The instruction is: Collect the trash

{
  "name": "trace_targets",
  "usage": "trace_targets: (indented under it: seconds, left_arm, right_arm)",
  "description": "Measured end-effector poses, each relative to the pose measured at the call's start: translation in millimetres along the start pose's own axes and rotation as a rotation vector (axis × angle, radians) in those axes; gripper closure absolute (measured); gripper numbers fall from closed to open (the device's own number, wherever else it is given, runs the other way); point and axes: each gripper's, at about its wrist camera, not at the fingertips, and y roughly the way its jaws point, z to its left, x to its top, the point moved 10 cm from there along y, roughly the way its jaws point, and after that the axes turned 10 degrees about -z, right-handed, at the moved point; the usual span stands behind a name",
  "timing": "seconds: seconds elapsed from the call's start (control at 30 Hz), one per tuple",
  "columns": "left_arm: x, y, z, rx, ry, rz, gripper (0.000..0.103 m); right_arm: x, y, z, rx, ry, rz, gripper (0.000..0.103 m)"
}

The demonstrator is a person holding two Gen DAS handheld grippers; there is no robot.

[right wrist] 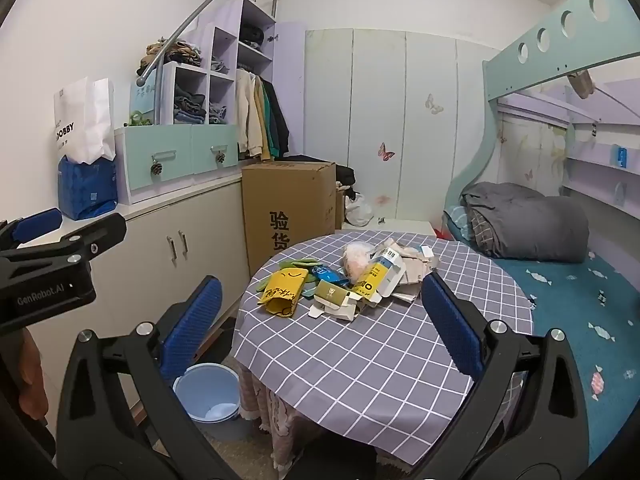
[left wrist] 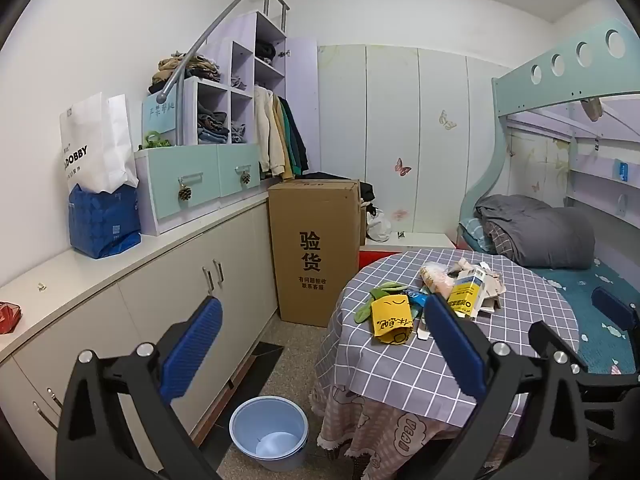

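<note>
A heap of trash lies on the round table with the grey checked cloth (left wrist: 400, 372) (right wrist: 360, 360): a yellow paper packet (left wrist: 391, 321) (right wrist: 282, 290), a yellow-and-white carton (left wrist: 468, 292) (right wrist: 376, 276), a crumpled plastic bag (left wrist: 434, 276) (right wrist: 356, 260), a blue wrapper (right wrist: 328, 274) and flattened cardboard. A light blue bin (left wrist: 268, 432) (right wrist: 208, 396) stands on the floor at the table's left. My left gripper (left wrist: 323, 302) (right wrist: 90, 218) is open and empty, left of the table. My right gripper (right wrist: 320, 282) (left wrist: 572, 316) is open and empty, short of the heap.
A tall cardboard box (left wrist: 316, 248) stands behind the table against the low white cabinets (left wrist: 160, 280). A bunk bed (right wrist: 560, 300) with a grey quilt runs along the table's right side. A white paper bag (left wrist: 96, 140) and a blue pack sit on the cabinet top.
</note>
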Motion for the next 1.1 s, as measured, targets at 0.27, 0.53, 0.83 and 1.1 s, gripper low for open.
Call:
trace_targets:
  seconds: [0.27, 0.53, 0.83, 1.1]
  left_arm:
    - [0.8, -1.5, -1.8, -0.002, 0.003, -0.005, 0.004]
    - [0.2, -0.1, -0.1, -0.002, -0.003, -0.002, 0.004]
    - [-0.1, 0.1, 0.1, -0.002, -0.002, -0.001, 0.004]
    - [0.0, 0.2, 0.1, -0.001, 0.000, -0.002, 0.004]
  right_arm:
    - [-4.4, -1.3, 3.6, 0.005, 0.003, 0.001, 0.006]
    - [-6.4, 1.1, 5.1, 0.010, 0.003, 0.010, 0.006]
    - [-13.2, 8.8, 9.1, 0.020, -0.001, 0.013, 0.006]
    - [-14.2, 10.6, 11.7, 0.030, -0.002, 0.025, 0.006]
